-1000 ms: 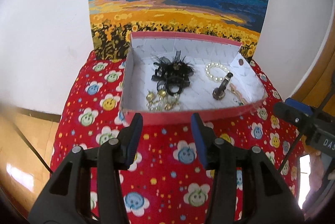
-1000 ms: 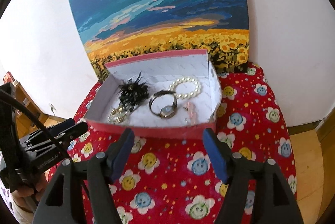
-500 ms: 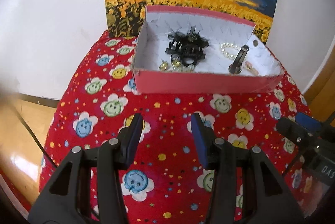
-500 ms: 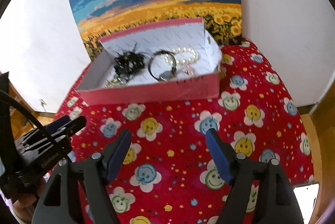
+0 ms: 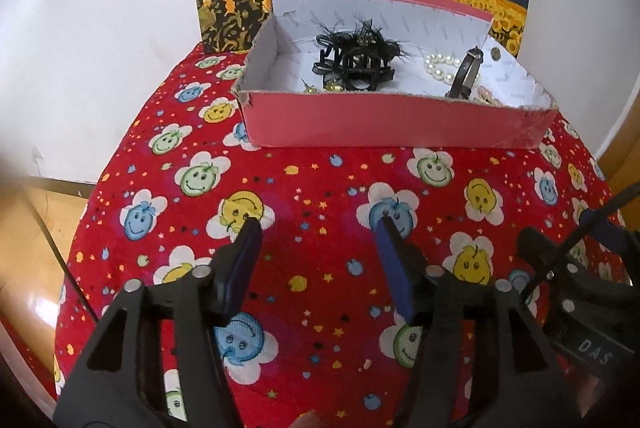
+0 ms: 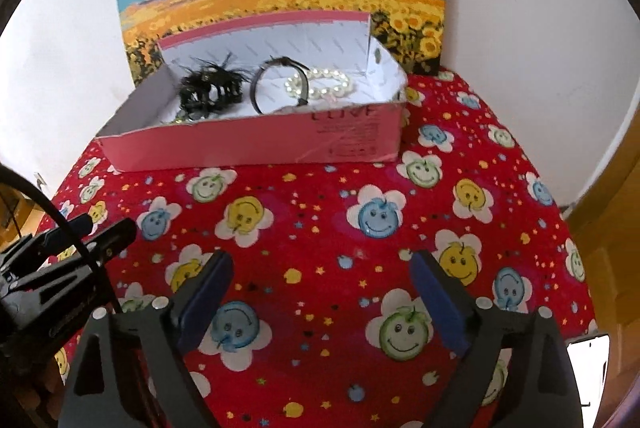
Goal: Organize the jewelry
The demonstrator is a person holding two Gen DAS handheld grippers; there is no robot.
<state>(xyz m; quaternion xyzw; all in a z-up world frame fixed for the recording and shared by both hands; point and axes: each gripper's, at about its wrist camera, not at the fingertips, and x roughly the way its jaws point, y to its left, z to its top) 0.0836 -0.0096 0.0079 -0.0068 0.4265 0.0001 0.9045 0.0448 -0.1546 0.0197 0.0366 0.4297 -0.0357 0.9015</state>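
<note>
Jewelry lay gathered in the pink box [image 6: 256, 143] at the far edge of the red smiley cloth [image 6: 320, 228]: a black feathered clip [image 6: 210, 85], a wristwatch [image 6: 280, 83] standing on its band, a pearl bracelet [image 6: 320, 83] and some gold pieces [image 5: 330, 87]. We held the left gripper [image 5: 316, 248] and the right gripper [image 6: 320, 284] low over the cloth, well short of the box, both with jaws spread wide and empty. If more sorting was due, we judged it best to come in over the near wall from above and pinch one piece alone, since the clip's feathers looked ready to snag its neighbours.
</note>
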